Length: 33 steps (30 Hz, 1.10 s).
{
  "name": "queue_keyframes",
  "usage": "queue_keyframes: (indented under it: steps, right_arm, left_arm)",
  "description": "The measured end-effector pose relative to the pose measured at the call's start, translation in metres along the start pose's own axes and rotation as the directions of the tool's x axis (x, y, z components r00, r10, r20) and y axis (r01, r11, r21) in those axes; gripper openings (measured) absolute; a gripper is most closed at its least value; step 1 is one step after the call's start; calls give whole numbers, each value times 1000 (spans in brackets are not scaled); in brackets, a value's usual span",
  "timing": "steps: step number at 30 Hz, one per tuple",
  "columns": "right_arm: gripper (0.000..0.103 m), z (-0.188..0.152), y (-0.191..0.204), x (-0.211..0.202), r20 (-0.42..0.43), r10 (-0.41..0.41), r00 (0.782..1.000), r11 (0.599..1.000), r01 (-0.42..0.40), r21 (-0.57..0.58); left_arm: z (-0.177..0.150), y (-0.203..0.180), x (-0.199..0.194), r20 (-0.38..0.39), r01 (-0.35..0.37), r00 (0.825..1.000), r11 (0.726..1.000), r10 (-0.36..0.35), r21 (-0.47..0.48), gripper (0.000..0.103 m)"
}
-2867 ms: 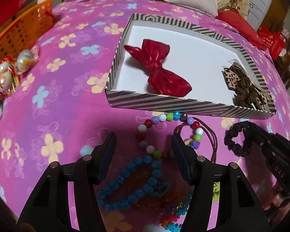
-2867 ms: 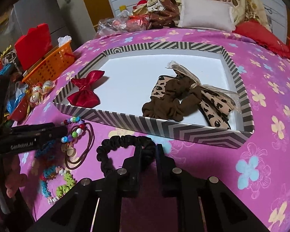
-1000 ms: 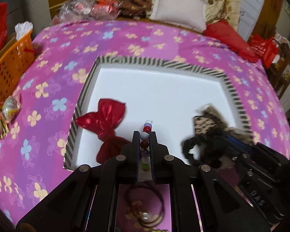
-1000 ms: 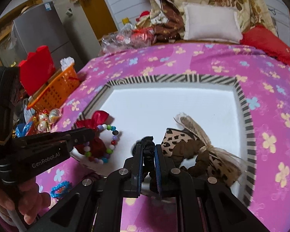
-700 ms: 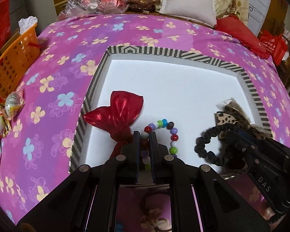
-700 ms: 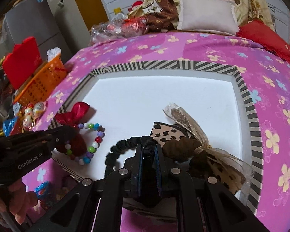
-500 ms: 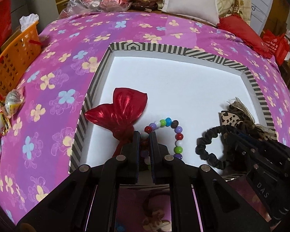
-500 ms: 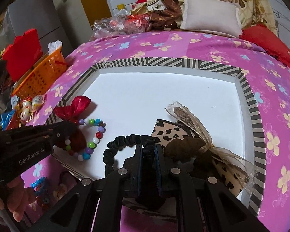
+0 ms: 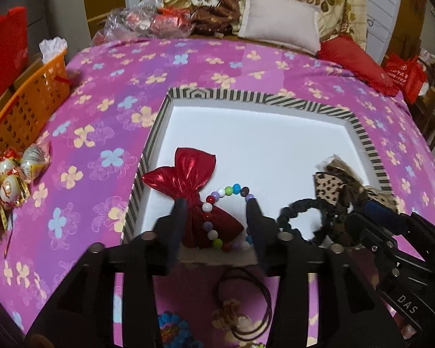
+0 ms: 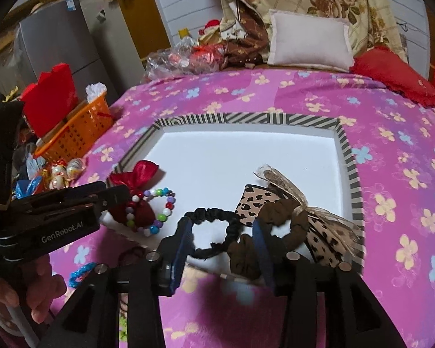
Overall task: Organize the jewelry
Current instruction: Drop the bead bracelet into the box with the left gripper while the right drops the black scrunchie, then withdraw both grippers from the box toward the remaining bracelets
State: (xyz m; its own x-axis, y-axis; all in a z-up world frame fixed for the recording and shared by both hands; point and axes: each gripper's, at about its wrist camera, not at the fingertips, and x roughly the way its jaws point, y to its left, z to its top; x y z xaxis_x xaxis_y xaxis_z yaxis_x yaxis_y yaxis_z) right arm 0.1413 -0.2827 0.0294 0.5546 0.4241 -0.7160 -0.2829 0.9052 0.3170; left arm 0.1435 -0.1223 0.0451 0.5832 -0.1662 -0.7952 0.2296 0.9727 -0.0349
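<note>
A striped box lid (image 9: 264,98) (image 10: 348,150) with a white floor lies on the pink flowered bedspread. In it lie a red bow (image 9: 185,174) (image 10: 139,177), a multicoloured bead bracelet (image 9: 214,217) (image 10: 156,200) resting partly on the bow, a black scrunchie (image 9: 293,217) (image 10: 217,214) and a leopard-print scrunchie with a bow (image 9: 333,185) (image 10: 284,211). My left gripper (image 9: 216,217) is open just above the bracelet. My right gripper (image 10: 223,232) is open around the black scrunchie, which lies loose in the box.
On the bedspread in front of the box lie brown hair ties (image 9: 246,304) and a blue bead bracelet (image 9: 177,330) (image 10: 81,272). An orange basket (image 9: 23,107) (image 10: 78,130) and wrapped sweets (image 9: 11,174) sit at the left. Pillows (image 9: 281,29) are at the far edge.
Both grippers carried their pieces from the bedspread into the box, then opened. The bead bracelet now lies by the red bow and the black scrunchie beside the leopard one.
</note>
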Motion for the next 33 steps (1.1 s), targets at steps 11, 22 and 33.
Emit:
queue_keyframes:
  steps: [11, 22, 33]
  right_arm:
    - [57, -23, -6, -34, 32, -15, 999, 999, 14, 32]
    - [58, -41, 6, -58, 30, -19, 999, 999, 18, 29]
    - [62, -63, 24, -68, 22, -13, 1000, 1000, 13, -2]
  left_arm:
    - [-23, 10, -41, 45, -42, 998, 999, 42, -14, 46]
    - [-64, 21, -61, 5, -44, 999, 998, 45, -36, 48]
    - [-102, 40, -77, -8, -88, 996, 994, 87, -59, 48]
